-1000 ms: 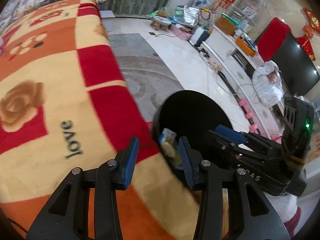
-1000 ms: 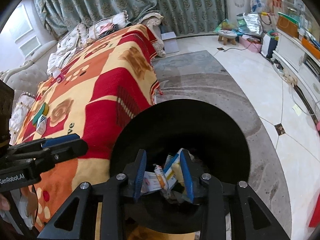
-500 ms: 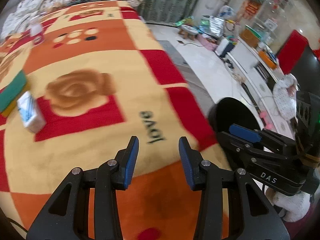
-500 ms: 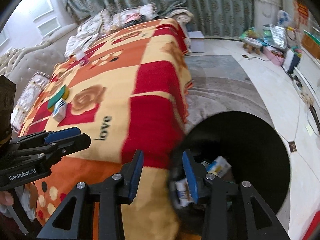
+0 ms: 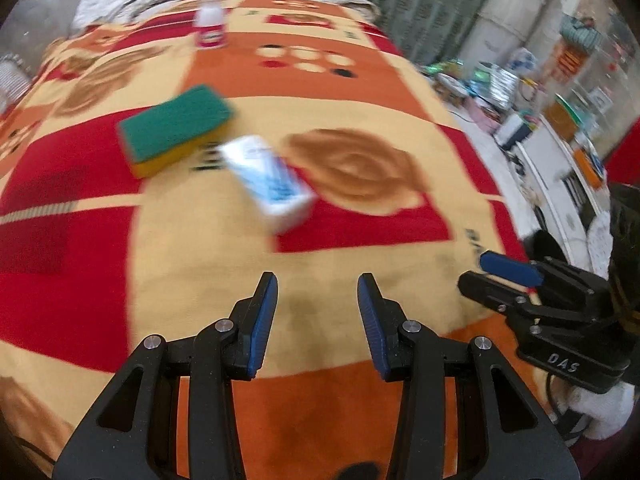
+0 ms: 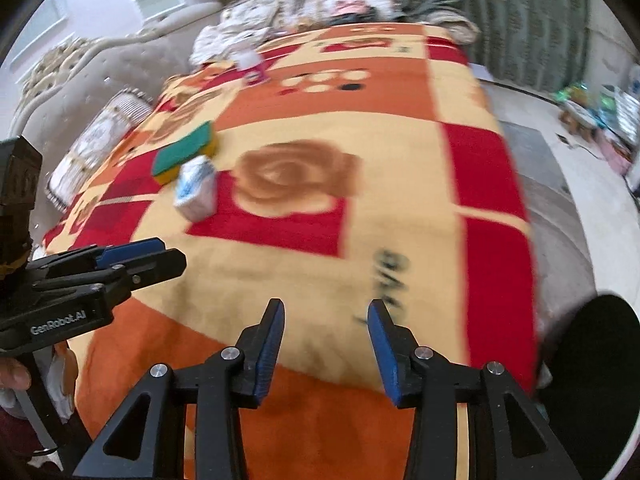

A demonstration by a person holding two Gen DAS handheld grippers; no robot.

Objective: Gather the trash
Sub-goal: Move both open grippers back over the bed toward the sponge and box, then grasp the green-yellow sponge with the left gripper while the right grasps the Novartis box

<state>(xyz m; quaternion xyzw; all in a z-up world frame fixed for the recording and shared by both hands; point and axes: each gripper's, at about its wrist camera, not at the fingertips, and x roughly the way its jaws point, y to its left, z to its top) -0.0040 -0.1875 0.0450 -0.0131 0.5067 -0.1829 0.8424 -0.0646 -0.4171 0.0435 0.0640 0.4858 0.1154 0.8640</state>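
Left gripper [image 5: 317, 294]: jaws apart, nothing btwn the blue pads; hovers over the blanket, pointed toward the carton.
Right gripper [image 6: 326, 322]: jaws apart, empty; over the near part of the blanket, beside the left gripper. Also seen at right edge of left wrist view [image 5: 500, 276].
Blanket [image 6: 400, 184]: red/orange/cream checks w/ brown rose motifs & dark lettering; covers the sofa, carries all loose items.
Carton [image 5: 268, 178]: small white box w/ blue print, lying on its side on the blanket, ahead of the left gripper, well apart from both grippers. Same carton in right wrist view [image 6: 196, 190].
Sponge [image 5: 176, 134]: green top, yellow base; just beside the carton on its far-left side. Contact w/ carton: cannot tell, blurred.
Bottle [image 5: 210, 26]: small, white w/ pink label, upright at far end of blanket.
Bin [image 6: 596, 364]: black, round, on the floor at right of the blanket edge; contents not visible.
Cushions [image 6: 304, 12]: pale, piled at the sofa's far end.
Curtain [image 6: 520, 20]: green, patterned, behind the sofa.
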